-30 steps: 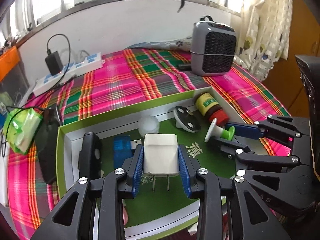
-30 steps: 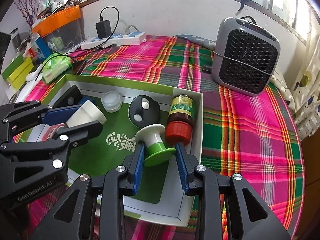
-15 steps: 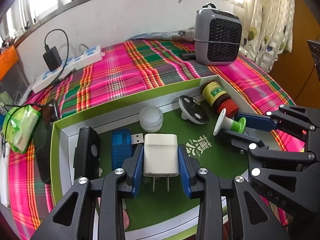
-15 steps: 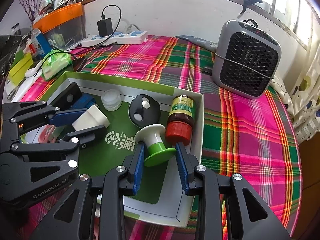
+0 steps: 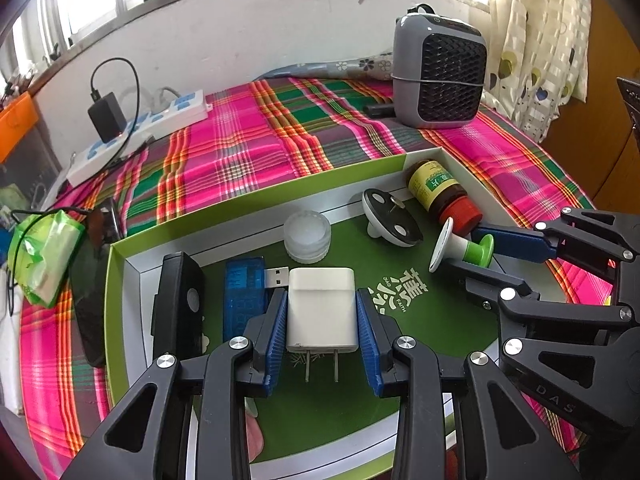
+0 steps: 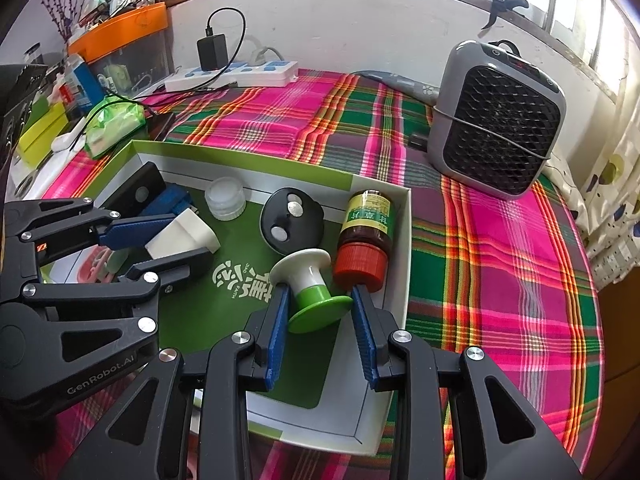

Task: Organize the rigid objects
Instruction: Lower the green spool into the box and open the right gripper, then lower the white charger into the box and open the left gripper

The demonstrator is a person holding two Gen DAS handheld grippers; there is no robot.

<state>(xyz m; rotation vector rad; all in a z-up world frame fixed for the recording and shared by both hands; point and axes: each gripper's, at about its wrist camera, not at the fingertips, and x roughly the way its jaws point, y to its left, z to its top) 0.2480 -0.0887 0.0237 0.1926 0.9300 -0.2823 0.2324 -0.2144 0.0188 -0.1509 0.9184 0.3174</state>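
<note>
Gripping a white charger [image 5: 321,308] at the box's [image 5: 248,200] six o'clock, the left gripper [image 5: 321,322] stays level; the right gripper [image 6: 318,310] seemingly clamps a green-and-white spool [image 6: 310,290] at three o'clock; lower both gently, clear of the bottle [image 6: 366,236].

It looked like a home. A plaid cloth [image 6: 500,240] lay under a small heater [image 6: 500,120], curtains [image 5: 540,40] hanging beside the heater

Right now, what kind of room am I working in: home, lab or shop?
Most likely a lived-in home room. A plaid cloth covers the surface under a window, with a small grey heater, a loaded power strip and patterned curtains.
</note>
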